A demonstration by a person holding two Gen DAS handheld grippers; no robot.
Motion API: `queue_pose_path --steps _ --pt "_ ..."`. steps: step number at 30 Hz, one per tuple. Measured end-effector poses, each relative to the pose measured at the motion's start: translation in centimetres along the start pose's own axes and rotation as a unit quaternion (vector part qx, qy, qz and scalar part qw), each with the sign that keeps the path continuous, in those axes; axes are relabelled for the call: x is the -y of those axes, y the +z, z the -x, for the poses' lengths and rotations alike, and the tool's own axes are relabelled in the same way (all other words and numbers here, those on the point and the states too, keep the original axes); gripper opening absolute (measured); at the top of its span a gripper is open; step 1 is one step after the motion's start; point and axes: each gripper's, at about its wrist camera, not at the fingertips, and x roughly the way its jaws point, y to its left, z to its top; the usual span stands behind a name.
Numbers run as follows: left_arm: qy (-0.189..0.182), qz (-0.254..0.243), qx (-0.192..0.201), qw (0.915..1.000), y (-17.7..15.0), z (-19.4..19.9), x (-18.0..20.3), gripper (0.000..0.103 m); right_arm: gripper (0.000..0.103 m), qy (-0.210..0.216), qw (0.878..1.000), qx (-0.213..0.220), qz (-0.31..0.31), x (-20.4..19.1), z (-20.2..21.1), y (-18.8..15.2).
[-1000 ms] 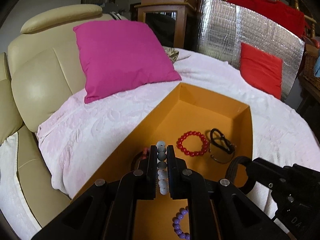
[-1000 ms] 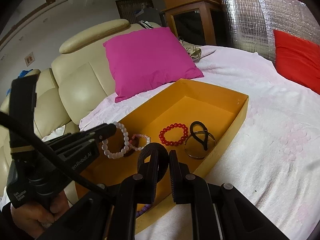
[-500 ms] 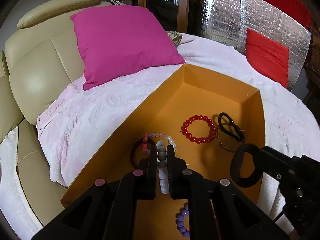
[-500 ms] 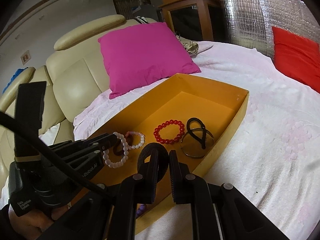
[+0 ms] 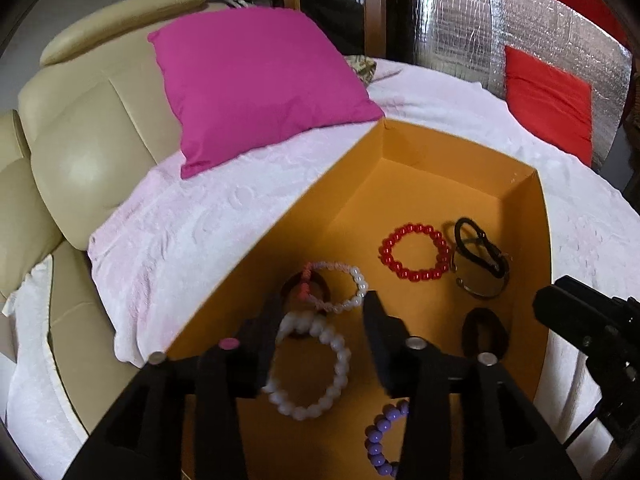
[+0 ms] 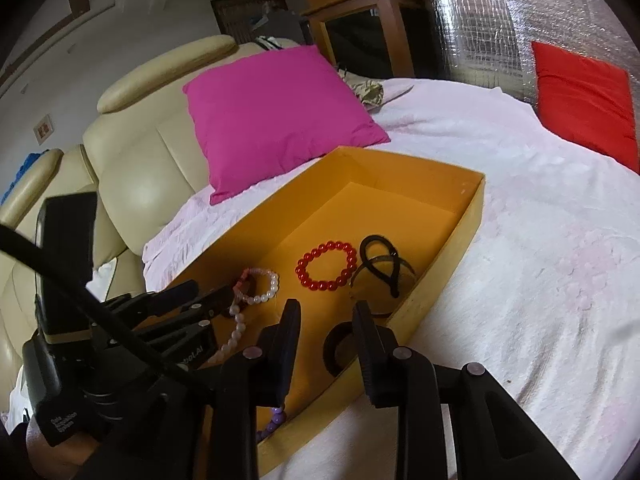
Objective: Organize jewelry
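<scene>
An orange box [image 5: 320, 184] lies on a pink-white blanket. My left gripper [image 5: 322, 314] hangs low over its near end, jaws opening. A white bead bracelet [image 5: 308, 368] lies loose on the box floor between the fingers, its top against the left finger [image 5: 268, 328]. My right gripper [image 6: 326, 316] is also opening, with a black ring [image 6: 340, 350] resting on the floor between its fingers, free of the pads. Also in the box are a pink and pearl bracelet [image 5: 340, 284], a red bead bracelet [image 5: 414, 252], a black hair tie on a metal bangle [image 5: 480, 268] and a purple bead bracelet [image 5: 378, 440].
A magenta cushion [image 5: 256, 84] leans on the cream sofa back [image 5: 88, 152] beyond the box. A red cushion [image 6: 584, 100] stands against a silver foil panel [image 6: 500, 20] at the far right. Blanket [image 6: 540, 280] spreads to the right of the box.
Both grippers have opened. The white bracelet dropped from the left gripper onto the box floor, and the black ring dropped from the right gripper into the box.
</scene>
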Motion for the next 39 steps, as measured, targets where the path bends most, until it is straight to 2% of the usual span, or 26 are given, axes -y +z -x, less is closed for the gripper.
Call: queue_pose_path --steps 5,12,13,15,17,18,25,30,39 --pt "0.014 -0.013 0.041 0.999 0.3 1.6 0.4 0.066 0.03 -0.007 1.0 0.005 -0.007 0.8 0.8 0.2" --pt "0.021 -0.048 0.07 0.9962 0.3 3.0 1.8 0.077 0.031 -0.012 1.0 0.011 -0.001 1.6 3.0 -0.2" --pt "0.022 -0.052 0.075 0.9956 0.3 3.3 2.0 0.077 0.033 -0.011 1.0 0.01 -0.003 1.8 3.4 -0.3" --pt "0.016 -0.05 0.084 0.9951 0.3 4.0 2.1 0.078 0.046 -0.011 1.0 0.009 -0.006 2.1 3.9 -0.5" --pt "0.01 -0.04 0.09 0.9951 0.2 4.7 2.0 0.083 0.052 -0.012 1.0 0.014 -0.009 2.4 4.6 -0.7" --pt "0.01 -0.036 0.093 0.995 0.1 5.1 1.9 0.084 0.052 -0.012 1.0 0.014 -0.009 2.5 4.8 -0.8" --pt "0.05 -0.027 0.105 0.9928 -0.6 7.5 2.1 0.085 0.053 -0.01 1.0 0.014 -0.014 2.7 6.0 -1.0" --pt "0.097 -0.05 0.119 0.987 -1.7 8.8 2.7 0.086 0.061 -0.003 0.999 0.015 -0.037 2.9 7.3 -1.3" --pt "0.102 -0.031 0.107 0.9886 -2.1 12.0 1.4 0.086 0.064 -0.026 0.999 0.035 -0.026 1.3 9.9 -1.8"
